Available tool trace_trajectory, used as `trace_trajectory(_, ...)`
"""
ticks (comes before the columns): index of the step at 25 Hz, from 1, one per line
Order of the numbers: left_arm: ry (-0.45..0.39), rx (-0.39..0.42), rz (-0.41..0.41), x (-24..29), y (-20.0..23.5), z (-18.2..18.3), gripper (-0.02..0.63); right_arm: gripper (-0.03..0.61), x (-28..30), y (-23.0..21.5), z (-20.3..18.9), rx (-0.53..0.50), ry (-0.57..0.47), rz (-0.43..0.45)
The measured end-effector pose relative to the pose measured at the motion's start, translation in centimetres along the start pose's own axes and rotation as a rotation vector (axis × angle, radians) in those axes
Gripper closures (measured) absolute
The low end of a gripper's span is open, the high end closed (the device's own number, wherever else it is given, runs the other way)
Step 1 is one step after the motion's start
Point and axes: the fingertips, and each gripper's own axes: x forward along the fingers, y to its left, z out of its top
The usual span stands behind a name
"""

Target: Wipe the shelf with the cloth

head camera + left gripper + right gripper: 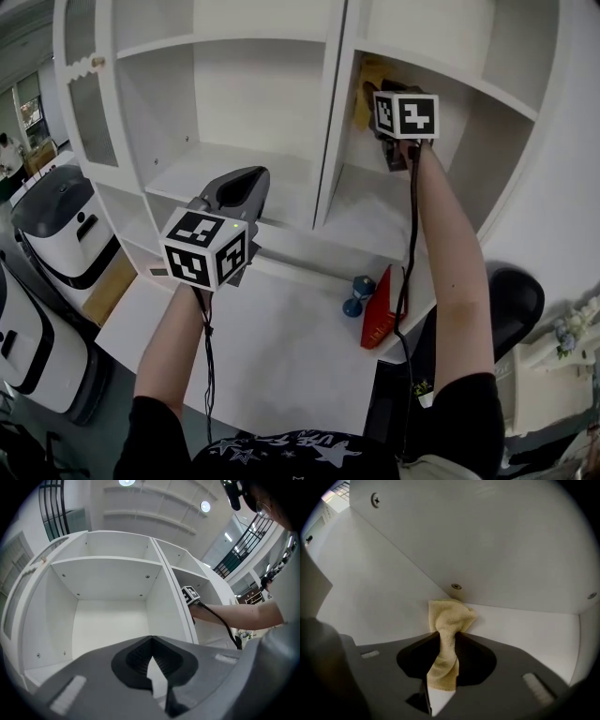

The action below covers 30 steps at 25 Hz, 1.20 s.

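A yellow cloth (449, 618) is clamped between the jaws of my right gripper (446, 637), and its bunched end presses into the back corner of a white shelf compartment. In the head view this gripper (382, 101) is raised inside the upper right compartment of the white shelf unit (330, 141), with the cloth (364, 101) showing past its marker cube. My left gripper (246, 183) hovers in front of the left compartment, apart from its board (225, 169). Its jaws (151, 640) meet at the tips with nothing between them.
On the lower ledge lie a blue dumbbell (357, 296) and a red box (383, 311). White and black machines (58, 230) stand on the floor at left. A dark chair (517, 298) and small flowers (568, 334) are at right.
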Motion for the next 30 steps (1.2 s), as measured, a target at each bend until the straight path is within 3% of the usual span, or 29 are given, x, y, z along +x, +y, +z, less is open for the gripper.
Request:
trace_trajectory(6, -0.019, -0.018, -0.031, 0.6, 0.5, 0.3, 0.614, 0.454, 0.8, 0.0, 0.5, -0.022, 0.029, 0.011)
trace_trajectory(13, -0.02, -0.016, -0.06, 0.4, 0.3, 0.5, 0.614, 0.456, -0.2, 0.5, 1.4, -0.07, -0.004, 0.025)
trace_trajectory(30, -0.026, -0.034, -0.125, -2.9, -1.3, 0.9, 0.614, 0.456, -7.2, 5.4, 4.0, -0.105, -0.053, 0.122)
